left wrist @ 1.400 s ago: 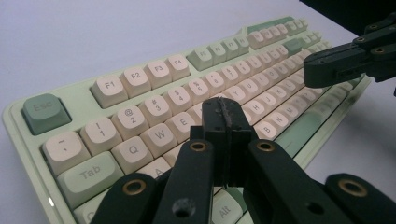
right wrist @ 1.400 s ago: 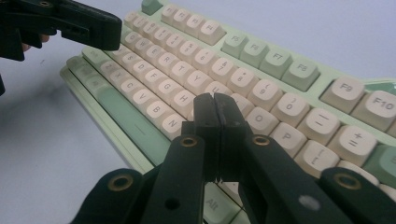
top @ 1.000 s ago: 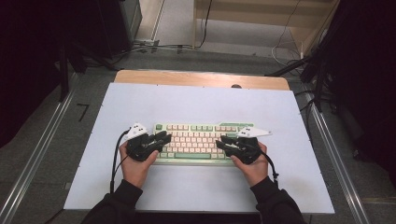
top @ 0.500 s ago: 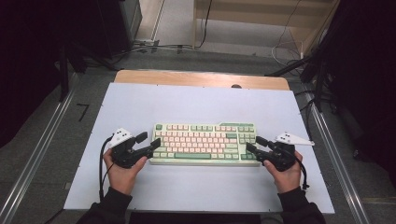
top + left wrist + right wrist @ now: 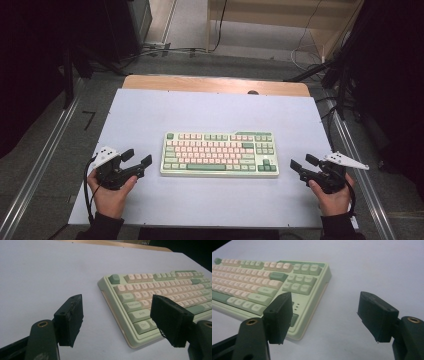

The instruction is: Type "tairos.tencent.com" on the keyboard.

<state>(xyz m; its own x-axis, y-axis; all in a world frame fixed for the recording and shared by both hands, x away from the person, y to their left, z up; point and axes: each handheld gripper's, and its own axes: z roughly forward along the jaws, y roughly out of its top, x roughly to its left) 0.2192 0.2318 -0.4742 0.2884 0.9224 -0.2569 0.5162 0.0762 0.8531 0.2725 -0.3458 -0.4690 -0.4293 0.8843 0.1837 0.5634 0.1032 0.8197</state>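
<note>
Keyboard (image 5: 220,154) sits flat mid-worktop (image 5: 210,110), untouched, long edge facing the person. Left hand-held gripper (image 5: 137,158) off its left end, just beside but not touching; jaws have just been opening, now spread wide w/ nothing between. Right hand-held gripper (image 5: 303,162) off the right end, a bit further out; jaws likewise just opened, spread, empty. Both point in toward the keyboard.
</note>
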